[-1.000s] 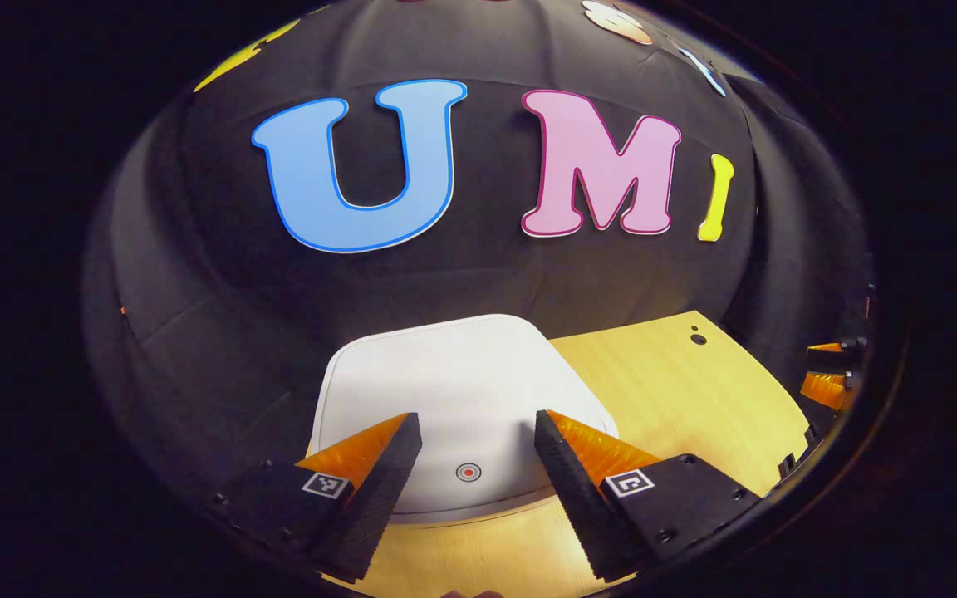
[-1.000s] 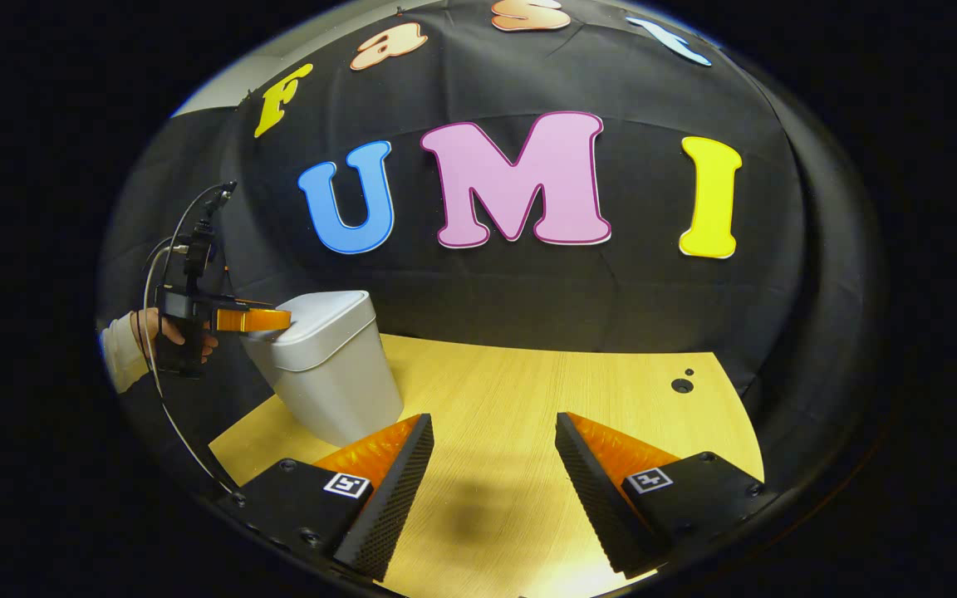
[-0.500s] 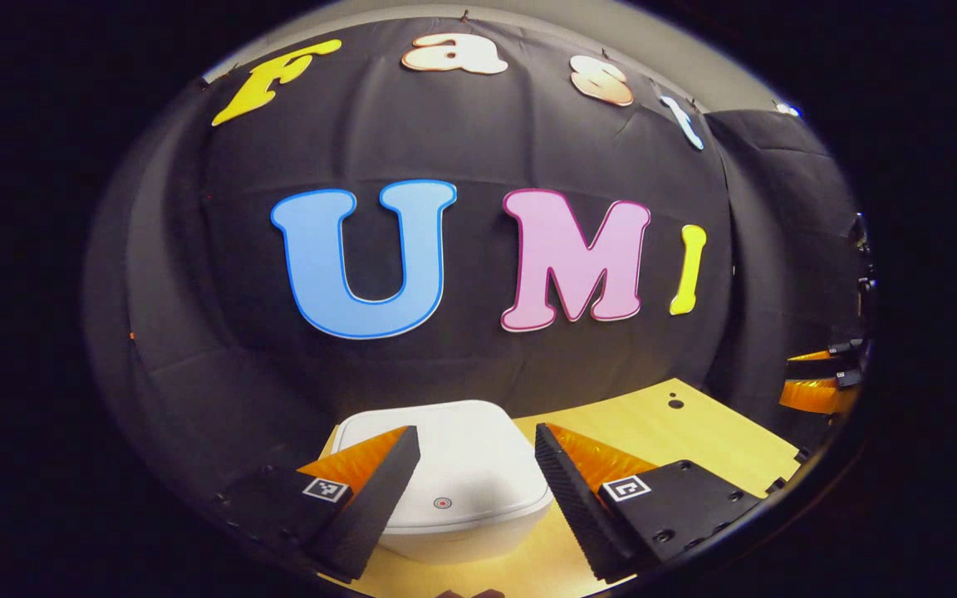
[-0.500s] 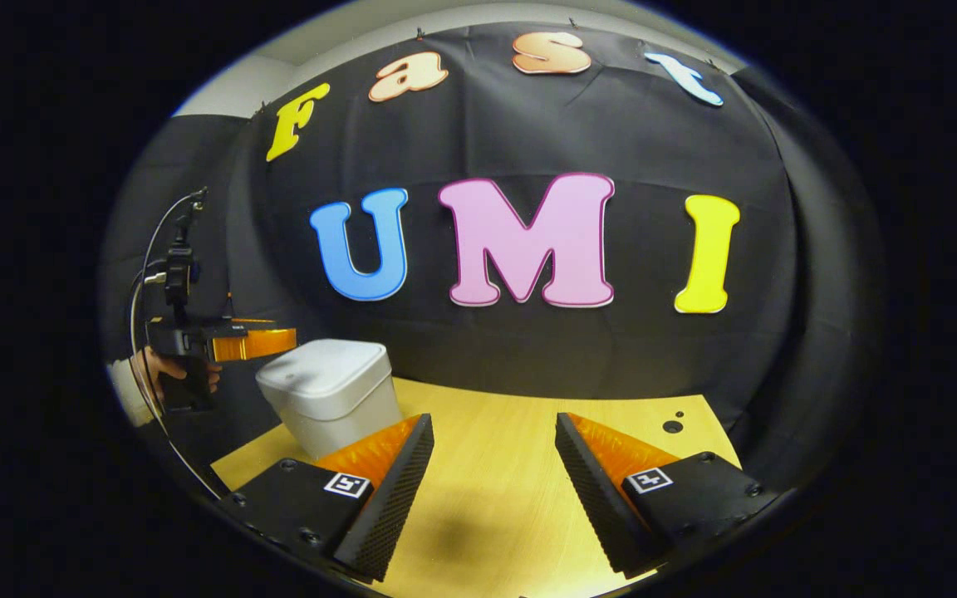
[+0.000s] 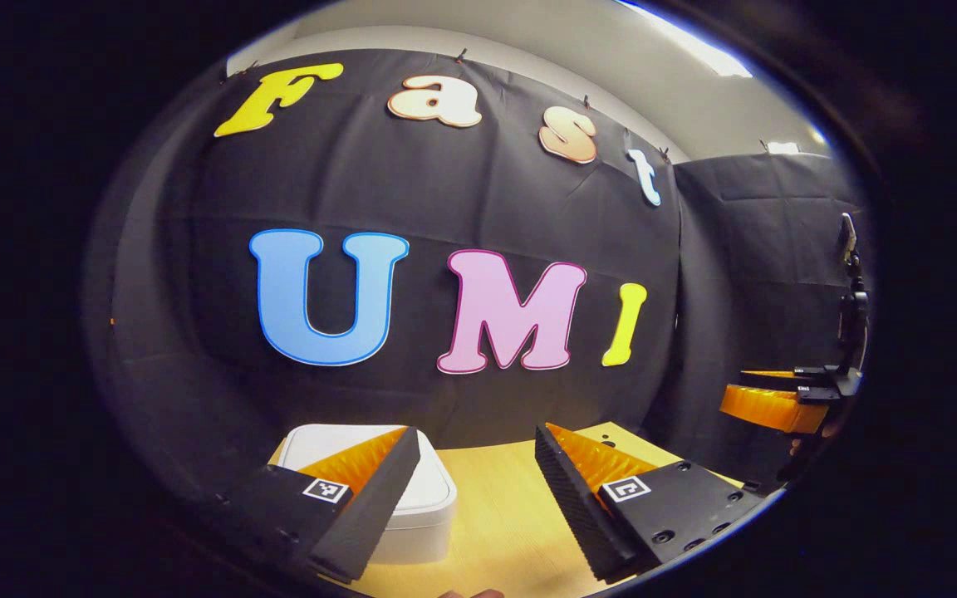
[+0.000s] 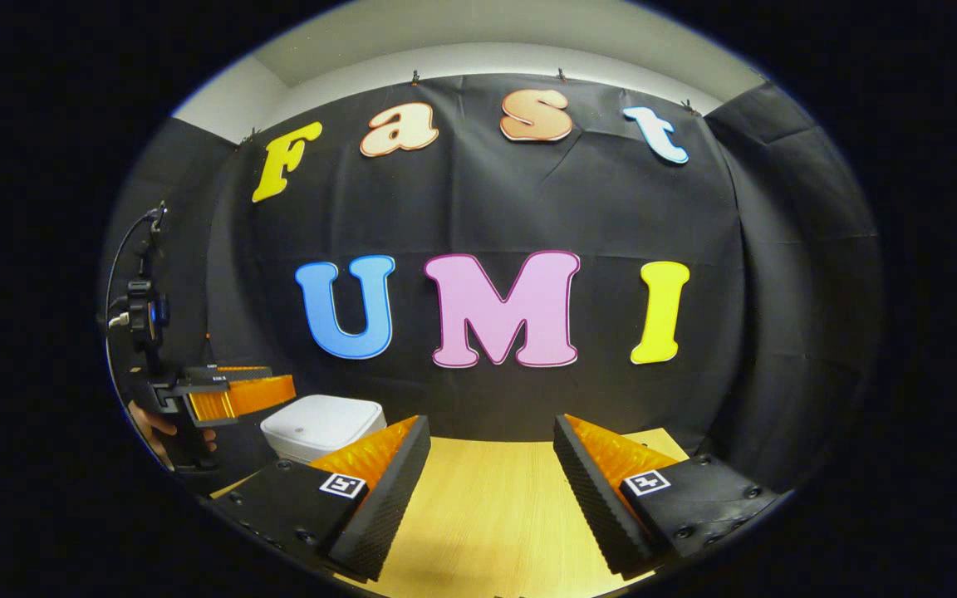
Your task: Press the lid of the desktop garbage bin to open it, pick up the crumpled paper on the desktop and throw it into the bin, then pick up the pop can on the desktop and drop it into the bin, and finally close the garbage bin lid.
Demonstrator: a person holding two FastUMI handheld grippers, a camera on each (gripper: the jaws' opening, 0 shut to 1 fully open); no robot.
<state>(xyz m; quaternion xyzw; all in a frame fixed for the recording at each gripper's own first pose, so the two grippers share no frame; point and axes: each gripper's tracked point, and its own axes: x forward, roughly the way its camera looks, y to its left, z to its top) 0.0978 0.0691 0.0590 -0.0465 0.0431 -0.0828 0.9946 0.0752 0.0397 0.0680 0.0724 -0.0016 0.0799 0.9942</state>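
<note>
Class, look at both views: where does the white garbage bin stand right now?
The garbage bin stands with its lid shut on the wooden desktop, at its left end near the booth's black cloth wall. In the right gripper view it sits beside the left gripper.

Right gripper (image 6: 491, 432) fingers spread over desk (image 6: 487, 515), closed bin (image 6: 321, 422) at left

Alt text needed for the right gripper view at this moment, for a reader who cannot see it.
The right gripper is open with nothing between its fingers, above a wooden desktop. To its left a white garbage bin stands with its lid down, and the left gripper, held in a hand, is level with the lid at the bin's left side. Black cloth forms the wall behind.
</note>
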